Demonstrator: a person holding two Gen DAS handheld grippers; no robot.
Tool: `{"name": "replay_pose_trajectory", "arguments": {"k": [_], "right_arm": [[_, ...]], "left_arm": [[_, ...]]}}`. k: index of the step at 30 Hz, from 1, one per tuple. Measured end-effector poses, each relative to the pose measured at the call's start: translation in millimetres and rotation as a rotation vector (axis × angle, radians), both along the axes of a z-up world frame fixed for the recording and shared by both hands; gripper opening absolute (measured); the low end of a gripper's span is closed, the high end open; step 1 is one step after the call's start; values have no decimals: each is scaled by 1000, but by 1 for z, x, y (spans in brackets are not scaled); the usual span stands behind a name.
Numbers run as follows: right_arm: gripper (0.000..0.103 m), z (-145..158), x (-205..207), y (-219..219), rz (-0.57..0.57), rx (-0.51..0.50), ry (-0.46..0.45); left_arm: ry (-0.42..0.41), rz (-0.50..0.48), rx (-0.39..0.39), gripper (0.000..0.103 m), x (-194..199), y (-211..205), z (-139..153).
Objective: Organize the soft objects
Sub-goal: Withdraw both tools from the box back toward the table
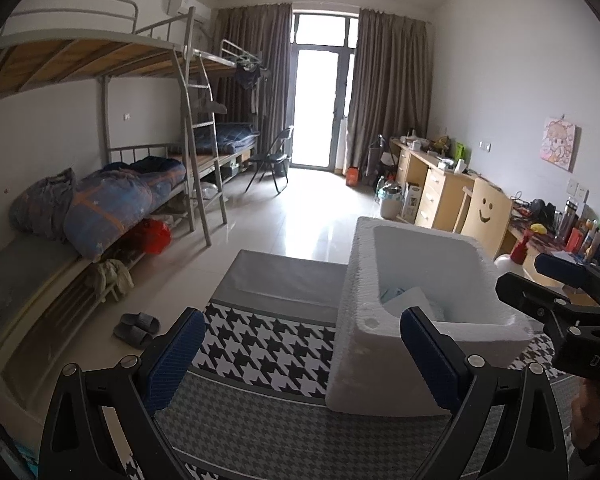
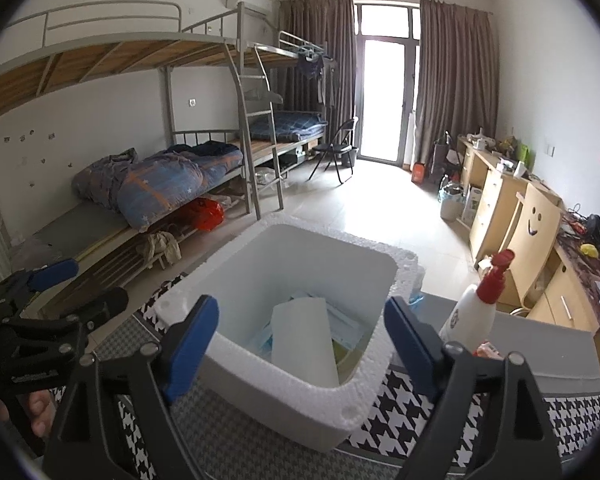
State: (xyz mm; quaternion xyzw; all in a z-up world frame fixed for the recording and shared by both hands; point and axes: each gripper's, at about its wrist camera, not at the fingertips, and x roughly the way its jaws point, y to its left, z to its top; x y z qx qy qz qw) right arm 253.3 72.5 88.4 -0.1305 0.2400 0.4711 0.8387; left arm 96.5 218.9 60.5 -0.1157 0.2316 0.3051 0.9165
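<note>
While both tools hover above the work surface, the left hand-held gripper (image 1: 302,354) has its blue-padded fingers spread wide with nothing between them, and the right hand-held gripper (image 2: 302,342) is likewise spread and empty, poised over the near rim of a white foam box (image 2: 228,350). That box stands on a houndstooth-patterned cloth (image 1: 268,350) covering the counter (image 1: 278,276), whose bare grey part shows beyond the cloth. Inside the box, in the right wrist view, lie a white sheet-like piece (image 2: 304,338) leaning against the near wall and, beneath it, pale blue soft items (image 2: 342,326) whose exact nature cannot be told. A white spray bottle (image 2: 470,312) with a red nozzle stands upright just beside the box on its right. In the left wrist view the right tool enters from the right edge, near the box's far right corner. Background elements include a metal bunk bed (image 1: 112,152) carrying a rolled blue quilt (image 1: 118,208), grey slippers (image 1: 136,328) on the floor, and a wooden chair (image 1: 488,214) bearing a smiling face.
</note>
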Motion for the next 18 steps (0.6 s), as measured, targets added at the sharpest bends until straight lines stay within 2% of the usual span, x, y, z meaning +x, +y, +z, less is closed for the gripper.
{"name": "replay_pose_trajectory", "arguments": {"k": [5,18], "right_arm": [[88,5,-6,-11,4,21,-8],[88,10,-19,-38,-12,74,-30]], "left_arm": [[-21,-11,29,99,-2,-11,7],[-73,-58,43,99,-12,-34,20]]}}
